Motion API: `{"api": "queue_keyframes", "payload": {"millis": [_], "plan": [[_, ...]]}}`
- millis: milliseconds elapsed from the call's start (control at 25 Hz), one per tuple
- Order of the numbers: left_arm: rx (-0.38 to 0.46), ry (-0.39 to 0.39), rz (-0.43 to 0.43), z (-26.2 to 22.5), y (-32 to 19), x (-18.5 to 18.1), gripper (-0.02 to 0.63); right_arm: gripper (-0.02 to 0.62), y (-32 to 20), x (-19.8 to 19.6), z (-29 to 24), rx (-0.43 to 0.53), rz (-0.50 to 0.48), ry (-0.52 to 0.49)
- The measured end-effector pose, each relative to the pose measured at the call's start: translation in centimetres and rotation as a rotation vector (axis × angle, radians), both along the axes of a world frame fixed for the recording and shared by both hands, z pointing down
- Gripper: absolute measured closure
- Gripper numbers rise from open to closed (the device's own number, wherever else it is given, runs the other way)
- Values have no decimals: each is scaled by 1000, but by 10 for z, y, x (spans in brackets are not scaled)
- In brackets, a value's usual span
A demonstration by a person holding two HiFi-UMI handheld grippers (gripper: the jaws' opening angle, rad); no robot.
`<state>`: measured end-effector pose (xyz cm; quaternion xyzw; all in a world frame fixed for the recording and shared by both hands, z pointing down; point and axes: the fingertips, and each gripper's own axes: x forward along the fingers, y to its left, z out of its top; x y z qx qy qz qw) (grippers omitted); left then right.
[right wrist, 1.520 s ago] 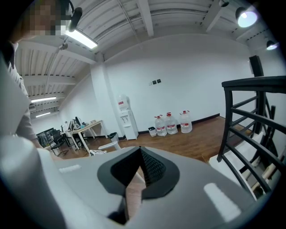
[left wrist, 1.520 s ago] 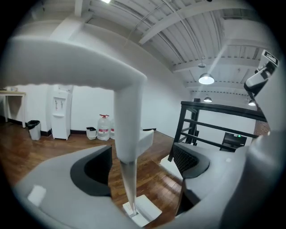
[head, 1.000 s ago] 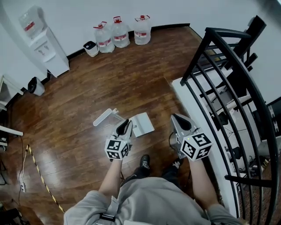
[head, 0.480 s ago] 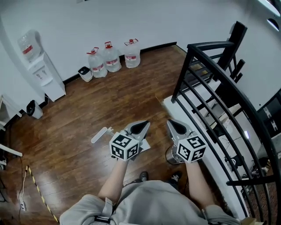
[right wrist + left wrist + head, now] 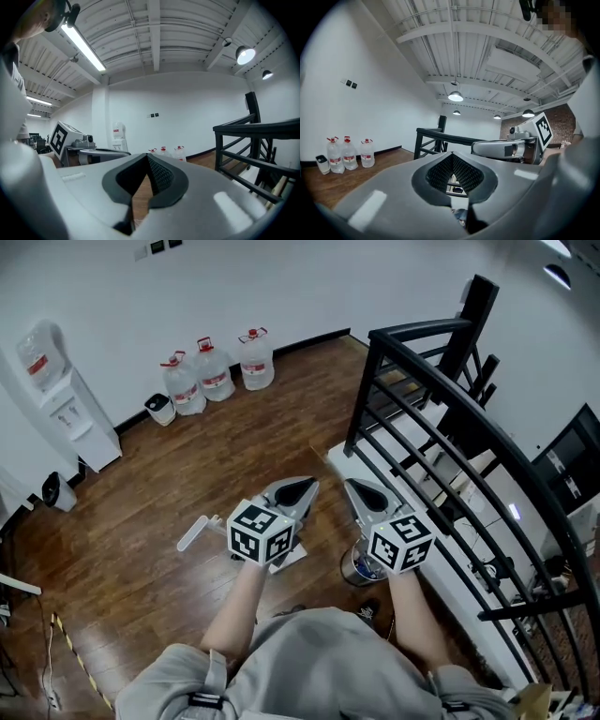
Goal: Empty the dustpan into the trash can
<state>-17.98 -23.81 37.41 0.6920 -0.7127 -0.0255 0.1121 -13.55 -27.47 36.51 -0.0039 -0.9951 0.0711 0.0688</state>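
White long-handled dustpan (image 5: 193, 533) lies on the wooden floor (image 5: 122, 512).

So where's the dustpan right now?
Head view, left of centre: the dustpan shows its white handle poking out left of the left gripper, over the wood floor. The pan itself is mostly hidden under that gripper.

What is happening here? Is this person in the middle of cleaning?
A person holds a gripper in each hand above the wooden floor. The left gripper and the right gripper both have their jaws shut on nothing. The white dustpan lies on the floor beneath the left gripper, and a small round can stands beneath the right one. Nothing is being emptied yet.
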Motion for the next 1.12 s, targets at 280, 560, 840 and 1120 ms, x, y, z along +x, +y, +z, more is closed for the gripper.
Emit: {"api": "queue_keyframes", "payload": {"millis": [280, 560, 840, 1120], "plan": [[-12, -9, 27, 1, -12, 9, 600, 595, -6, 7, -9, 5, 2, -26], [-22, -8, 30, 5, -13, 10, 600, 595, -3, 9, -8, 0, -8, -27], [-22, -6, 35, 3, -13, 12, 600, 595, -4, 14, -11, 4, 7, -26], [-25, 0, 42, 10, -17, 19, 600, 595, -7, 19, -7, 6, 13, -27]]}}
